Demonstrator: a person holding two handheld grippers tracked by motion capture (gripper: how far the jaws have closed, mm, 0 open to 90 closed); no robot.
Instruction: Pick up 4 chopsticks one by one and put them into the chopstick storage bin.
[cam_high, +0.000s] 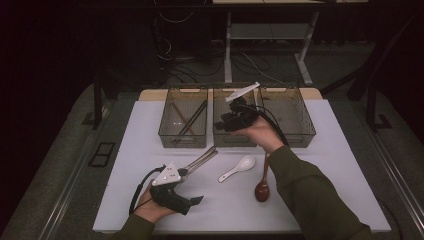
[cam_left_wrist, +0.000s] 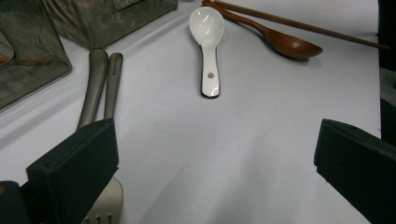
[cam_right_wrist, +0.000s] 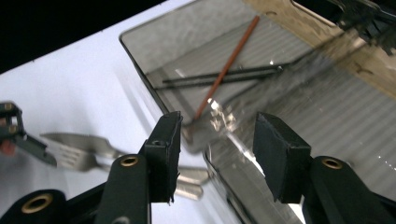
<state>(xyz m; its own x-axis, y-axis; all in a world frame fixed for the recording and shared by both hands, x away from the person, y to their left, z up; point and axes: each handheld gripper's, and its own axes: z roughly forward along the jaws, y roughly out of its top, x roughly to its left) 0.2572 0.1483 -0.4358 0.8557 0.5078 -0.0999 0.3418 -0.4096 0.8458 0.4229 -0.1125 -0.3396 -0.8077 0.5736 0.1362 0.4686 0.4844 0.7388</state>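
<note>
Over the middle clear bin hangs my right gripper, jaws open with nothing between them. Its view looks into the left bin, where a brown chopstick lies across black chopsticks. At the table's front left my left gripper rests open and holds nothing. Two metal forks lie beside its left jaw, handles pointing away. Ahead of it are a white ceramic spoon and a wooden spoon.
Three clear bins stand in a row at the back of the white mat; the right bin is behind my right forearm. A thin brown stick lies beside the wooden spoon. The white spoon lies mid-table.
</note>
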